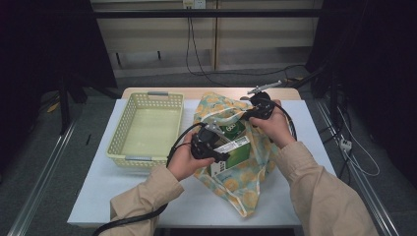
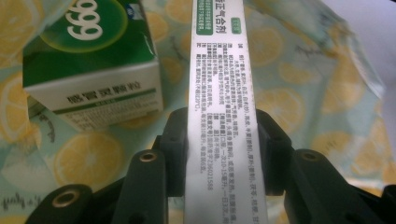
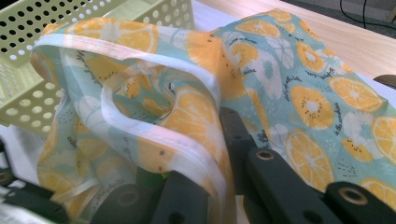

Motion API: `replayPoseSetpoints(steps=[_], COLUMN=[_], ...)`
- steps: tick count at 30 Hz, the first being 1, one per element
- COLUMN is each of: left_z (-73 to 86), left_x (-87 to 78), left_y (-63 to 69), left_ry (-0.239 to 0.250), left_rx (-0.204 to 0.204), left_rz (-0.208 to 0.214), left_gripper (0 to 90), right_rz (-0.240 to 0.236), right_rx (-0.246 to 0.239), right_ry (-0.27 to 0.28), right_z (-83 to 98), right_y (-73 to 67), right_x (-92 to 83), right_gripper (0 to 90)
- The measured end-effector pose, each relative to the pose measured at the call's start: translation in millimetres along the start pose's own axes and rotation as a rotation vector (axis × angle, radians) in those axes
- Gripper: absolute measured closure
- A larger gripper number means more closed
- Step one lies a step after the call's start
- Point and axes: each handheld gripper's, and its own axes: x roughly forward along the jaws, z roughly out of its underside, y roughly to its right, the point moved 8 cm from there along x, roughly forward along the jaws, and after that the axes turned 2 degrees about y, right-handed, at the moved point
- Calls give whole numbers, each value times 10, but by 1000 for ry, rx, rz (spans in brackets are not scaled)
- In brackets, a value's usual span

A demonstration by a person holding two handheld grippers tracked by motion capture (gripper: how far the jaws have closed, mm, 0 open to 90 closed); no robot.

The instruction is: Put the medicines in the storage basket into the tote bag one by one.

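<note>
Not much to read from my end. The green box (image 2: 88, 60) in my left gripper view has big white digits on its top face; they read "666" the way the camera sees them, but the box sits upside down to me, so it's "999" the other way up. Its white front strip has a row of Chinese characters, also flipped, too blurry for me to make out. The long white box (image 2: 224, 116) has a small green label with white Chinese characters near the top and columns of tiny black Chinese print below, too fine to read. The bag (image 3: 299, 93) has little black script between the oranges, illegible.
</note>
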Motion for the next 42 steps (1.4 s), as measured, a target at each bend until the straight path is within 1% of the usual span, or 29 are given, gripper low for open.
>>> replayPoseSetpoints(steps=[7,9,11,12,13,14,16,18,24,25,27,28,29,30,32,33,34,35,37,39,40,42], left_z=[-119,-155,-181,-190,-202,-229,-269,-300,-355,-373,-405,-418,-440,-455,-493,-507,-530,-544,-554,-521,-496,-447], left_x=[140,171,199,208,220,238,268,300,398,420,452,463,485,501,540,561,584,598,600,581,560,494], left_y=[-124,-137,-150,-161,-161,-158,-158,-167,-191,-190,-201,-209,-213,-223,-235,-249,-246,-242,-225,-188,-168,-124], left_ry=[18,33,33,25,21,33,41,49,54,64,75,72,84,83,98,104,125,135,146,118,105,102], left_rx=[-18,-37,-40,-28,-28,-35,-37,-42,-33,-46,-53,-49,-51,-45,-55,-45,-47,-51,-84,-89,-75,-58], left_rz=[-43,-42,-51,-53,-54,-54,-52,-58,-60,-61,-64,-67,-74,-80,-82,-89,-84,-68,-50,-31,-21,-7], left_gripper=[628,628,628,628,628,628,627,627,626,626,626,626,626,625,623,619,613,587,427,305,277,260], right_rz=[-1,3,6,9,9,9,6,6,10,10,7,7,8,10,10,10,10,9,7,7,5,6], right_rx=[3,3,3,1,2,4,7,6,11,16,16,14,10,12,14,13,13,14,10,9,11,15], right_ry=[11,10,12,14,13,13,15,18,21,21,24,26,28,30,33,34,34,35,32,30,30,32], right_z=[-21,-15,-16,-19,-20,-22,-26,-29,-29,-29,-34,-39,-45,-50,-63,-67,-71,-73,-63,-51,-41,-30], right_y=[1,11,22,29,30,31,29,33,70,75,81,84,87,89,91,94,92,91,91,94,96,102], right_x=[-68,-87,-105,-113,-120,-126,-134,-144,-197,-202,-207,-210,-216,-223,-237,-241,-248,-251,-252,-249,-248,-242], right_gripper=[885,885,885,885,885,885,885,885,885,885,885,885,885,885,885,885,885,885,885,885,885,885])
